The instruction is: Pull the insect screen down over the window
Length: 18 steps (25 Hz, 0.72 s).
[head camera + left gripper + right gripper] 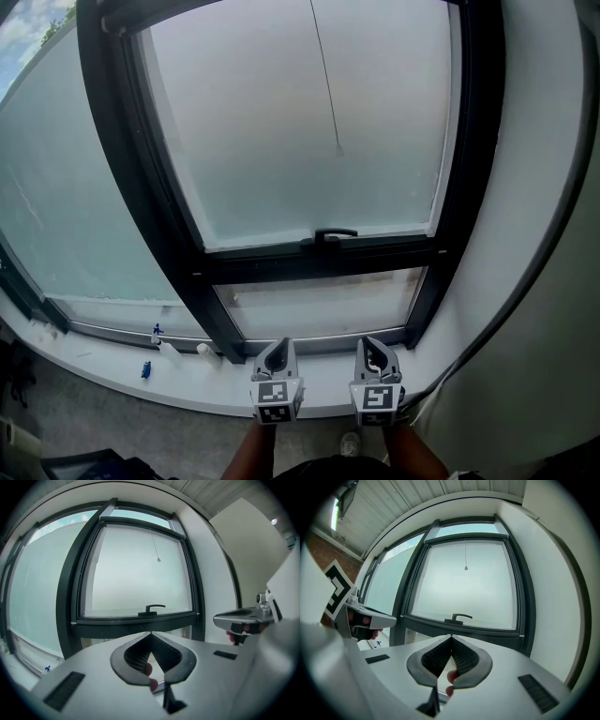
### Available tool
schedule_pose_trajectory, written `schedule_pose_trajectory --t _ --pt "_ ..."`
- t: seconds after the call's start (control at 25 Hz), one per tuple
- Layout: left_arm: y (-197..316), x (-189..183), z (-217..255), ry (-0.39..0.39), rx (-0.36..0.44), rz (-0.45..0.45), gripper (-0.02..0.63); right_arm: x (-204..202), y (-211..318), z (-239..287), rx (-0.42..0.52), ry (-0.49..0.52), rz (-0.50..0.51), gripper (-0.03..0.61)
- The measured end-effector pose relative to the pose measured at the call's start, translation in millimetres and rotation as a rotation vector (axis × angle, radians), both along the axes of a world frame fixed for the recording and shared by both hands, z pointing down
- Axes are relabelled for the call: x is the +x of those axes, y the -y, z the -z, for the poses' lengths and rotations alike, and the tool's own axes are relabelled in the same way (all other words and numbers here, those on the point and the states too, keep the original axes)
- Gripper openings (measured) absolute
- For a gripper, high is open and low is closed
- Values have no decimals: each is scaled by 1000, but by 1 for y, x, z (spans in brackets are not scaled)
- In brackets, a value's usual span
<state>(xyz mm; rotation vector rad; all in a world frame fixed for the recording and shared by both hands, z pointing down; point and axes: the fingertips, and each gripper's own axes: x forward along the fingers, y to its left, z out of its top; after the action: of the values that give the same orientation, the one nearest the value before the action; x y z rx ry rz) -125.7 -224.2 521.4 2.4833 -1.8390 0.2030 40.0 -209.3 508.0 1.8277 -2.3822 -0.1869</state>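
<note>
Two hand-held grippers hover side by side, low in front of a dark-framed window (319, 261), both clenched on nothing. The left gripper (277, 354) and the right gripper (377, 352) sit near each other over the white sill (112, 361), jaws pointing up toward the glass. In the left gripper view the ribbed pads of the left gripper (151, 637) meet at their tips, with only the window behind them. The right gripper view shows the right gripper (451, 638) closed in the same way.

The insect screen's pull cord (326, 84) hangs as a thin line from the top of the sash. Its small end weight hangs about midway down the hazy pane, well above both grippers. The screen itself cannot be made out in any view. Below the cord, a black handle (330, 234) juts from the bottom rail of the sash. A narrow lower pane (319, 309) lies between that rail and the grippers.

Farther left on the sill are a small white bottle (172, 352) and a blue object (146, 369), well apart from the left gripper. A larger neighbouring pane (66, 206) fills the left side, and a white wall (553, 187) closes off the right.
</note>
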Motion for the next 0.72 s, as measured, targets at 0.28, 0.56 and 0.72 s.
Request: schedule_pose_trajectory --t 0.28,0.56,0.72 --pt "40 18 11 9 26 12 3 14 41 4 8 12 22 3" --pt "73 31 8 20 21 36 3 31 79 3 4 11 37 3" --pt "88 38 14 2 26 57 3 36 98 3 6 20 55 3"
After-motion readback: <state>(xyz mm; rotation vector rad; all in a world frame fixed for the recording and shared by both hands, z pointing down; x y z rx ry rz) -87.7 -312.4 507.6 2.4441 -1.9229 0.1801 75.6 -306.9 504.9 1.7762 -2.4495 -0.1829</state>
